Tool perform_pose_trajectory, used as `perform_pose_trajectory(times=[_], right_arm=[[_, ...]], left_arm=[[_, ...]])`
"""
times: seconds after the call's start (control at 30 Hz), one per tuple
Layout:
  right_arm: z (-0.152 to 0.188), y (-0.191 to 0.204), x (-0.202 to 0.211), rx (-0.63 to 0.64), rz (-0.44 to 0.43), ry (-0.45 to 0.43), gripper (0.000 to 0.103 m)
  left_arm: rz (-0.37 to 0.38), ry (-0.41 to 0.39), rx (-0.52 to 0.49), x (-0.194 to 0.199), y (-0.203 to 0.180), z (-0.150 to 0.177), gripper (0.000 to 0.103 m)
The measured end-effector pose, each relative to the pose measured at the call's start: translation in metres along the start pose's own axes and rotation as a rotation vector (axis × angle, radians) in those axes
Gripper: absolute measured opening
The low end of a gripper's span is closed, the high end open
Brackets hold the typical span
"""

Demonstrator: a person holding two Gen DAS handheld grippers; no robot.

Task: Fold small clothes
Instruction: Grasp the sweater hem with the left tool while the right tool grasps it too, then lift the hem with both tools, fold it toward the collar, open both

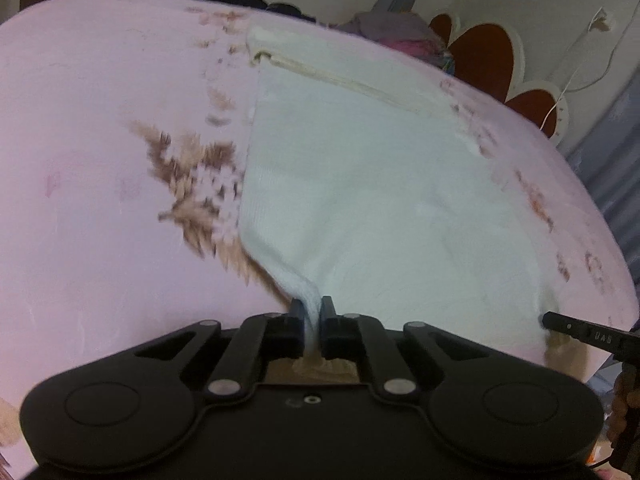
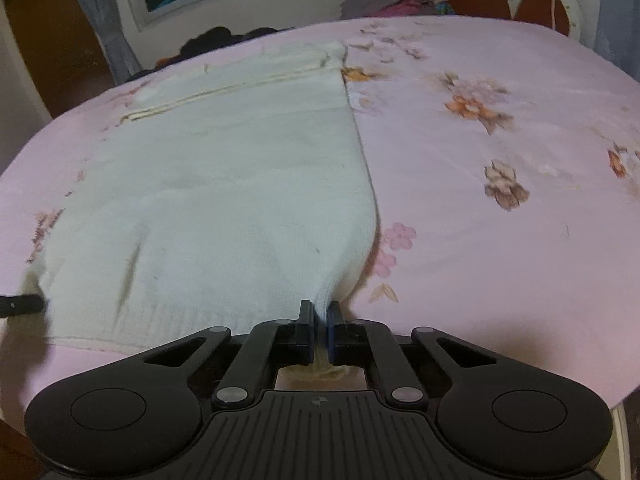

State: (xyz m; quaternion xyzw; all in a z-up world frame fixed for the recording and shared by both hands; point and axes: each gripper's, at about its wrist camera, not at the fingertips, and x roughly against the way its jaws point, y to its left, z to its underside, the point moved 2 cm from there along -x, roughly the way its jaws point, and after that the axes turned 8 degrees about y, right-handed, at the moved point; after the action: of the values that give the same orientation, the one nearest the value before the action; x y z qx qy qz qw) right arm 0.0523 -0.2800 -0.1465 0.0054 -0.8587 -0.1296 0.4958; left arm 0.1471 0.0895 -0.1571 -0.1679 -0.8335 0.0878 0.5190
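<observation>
One bed point(image 2: 500, 128), covered by a pink sheet printed with brown and orange flowers, carries everything here; judging by its broad flat surface, it serves as the folding area. On it lies the white knitted garment point(image 2: 224, 184), spread flat with its far seamed edge toward twelve o'clock and its ribbed near hem toward six o'clock, so both near corners can be reached at once. A heap of other clothes point(image 2: 392, 2) waits at the head of the bed, around one o'clock, likely the pile yet to be folded.

The left gripper point(image 1: 311, 312) is pinched narrow on the garment's near left corner, the knit bunched between its jaws. The right gripper point(image 2: 319, 318) is pinched likewise on the near right corner. Holding both corners suggests the near hem is about to be carried toward twelve o'clock. On the right gripper's finger, at four o'clock in the left view, small white lettering shows, too blurred to read surely.
</observation>
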Motion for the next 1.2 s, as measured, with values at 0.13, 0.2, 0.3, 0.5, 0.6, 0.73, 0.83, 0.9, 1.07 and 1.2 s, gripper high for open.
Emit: perform_pose_trajectory(times=[0.13,0.2,0.3,0.5,0.6,0.73,0.83,0.9,1.07,1.2], right_arm=[[-0.022,0.002,0.017,-0.015,-0.048,-0.055,0.005],[-0.040,0.005,0.024,-0.009,-0.061,-0.090,0.005],[-0.069,0.008,0.027,0.004,-0.080,-0.135,0.005],[-0.132,0.007,0.012,0.001,-0.110,-0.193,0.005],[-0.162,0.006,0.002,0.003,-0.123,-0.218,0.005],[-0.208,0.002,-0.021,-0.021,-0.141,-0.240,0.005],[-0.239,0.000,-0.045,-0.035,-0.146,-0.234,0.005],[-0.255,-0.001,-0.062,-0.043,-0.150,-0.222,0.005],[-0.293,-0.007,-0.095,-0.064,-0.149,-0.223,0.005],[-0.324,-0.015,-0.118,-0.091,-0.150,-0.223,0.005]], left_arm=[[0.030,-0.063,-0.010,0.014,-0.005,-0.027,0.007],[0.040,-0.096,-0.014,0.018,-0.008,-0.044,0.007],[0.046,-0.142,-0.018,0.019,-0.012,-0.073,0.007],[0.029,-0.221,0.010,0.009,-0.013,-0.127,0.007],[0.017,-0.247,0.015,-0.002,-0.014,-0.158,0.006],[0.004,-0.276,0.032,-0.021,-0.012,-0.197,0.006],[-0.011,-0.294,0.051,-0.036,-0.008,-0.220,0.006],[-0.023,-0.292,0.067,-0.050,-0.005,-0.236,0.006],[-0.046,-0.282,0.100,-0.078,0.002,-0.271,0.006],[-0.068,-0.285,0.111,-0.097,0.002,-0.301,0.006]])
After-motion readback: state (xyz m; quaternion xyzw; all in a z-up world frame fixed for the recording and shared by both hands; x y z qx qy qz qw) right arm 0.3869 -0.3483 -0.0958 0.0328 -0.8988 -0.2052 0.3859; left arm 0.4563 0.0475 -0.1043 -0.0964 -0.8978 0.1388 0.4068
